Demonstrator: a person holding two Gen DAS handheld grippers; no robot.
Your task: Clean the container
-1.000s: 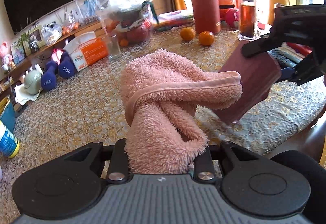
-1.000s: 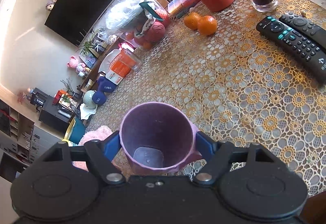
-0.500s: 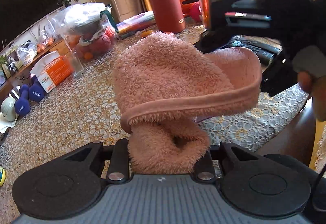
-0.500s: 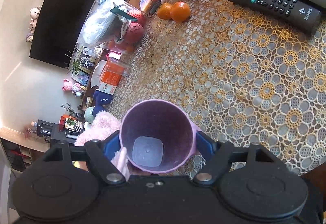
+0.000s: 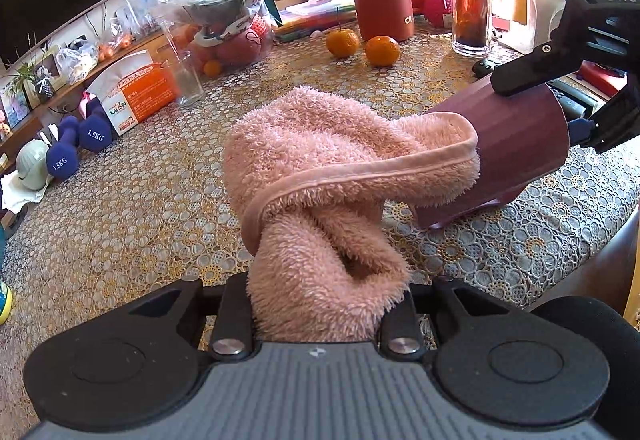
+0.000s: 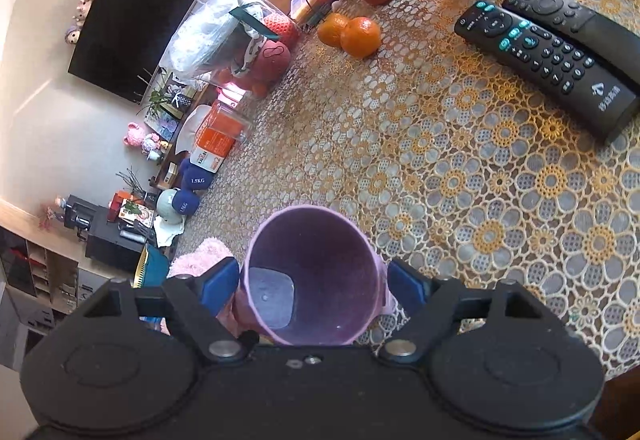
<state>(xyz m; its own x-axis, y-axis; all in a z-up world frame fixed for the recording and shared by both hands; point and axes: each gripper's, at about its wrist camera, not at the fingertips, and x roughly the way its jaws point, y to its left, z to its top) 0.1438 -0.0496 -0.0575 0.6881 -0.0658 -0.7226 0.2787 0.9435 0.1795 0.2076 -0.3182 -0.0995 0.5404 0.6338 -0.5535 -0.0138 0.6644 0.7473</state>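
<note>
Left gripper: your left gripper (image 5: 326, 314) is clenched on the pink fleece cloth (image 5: 340, 176), which bunches up out of the jaws and folds over toward the right.

Right gripper: your right gripper (image 6: 314, 286) grips the purple container (image 6: 312, 276) across its body, a blue pad (image 6: 219, 280) pressed against either side.

Where the container is: you hold it off the table, tilted on its side above the lace tablecloth (image 6: 460, 176) near the table edge; its closed base points toward the cloth and its open mouth faces back along your right gripper.

Cloth against container: in the left wrist view the cloth's hemmed fold overlaps the container's lower outer wall (image 5: 516, 152); it looks to be touching, though I cannot tell how firmly.

Done so far: both things are picked up and brought together; the wiping appears to be on the outside wall only.

Inside: the right wrist view looks straight into the cup and shows a bare interior with no cloth in it.

Left to do: by my reading, wipe round the rest of the outside, work the cloth inside, then set the container down.

Nearby: two oranges (image 6: 352, 32) and two remotes (image 6: 556, 52) lie well apart from your work.
</note>
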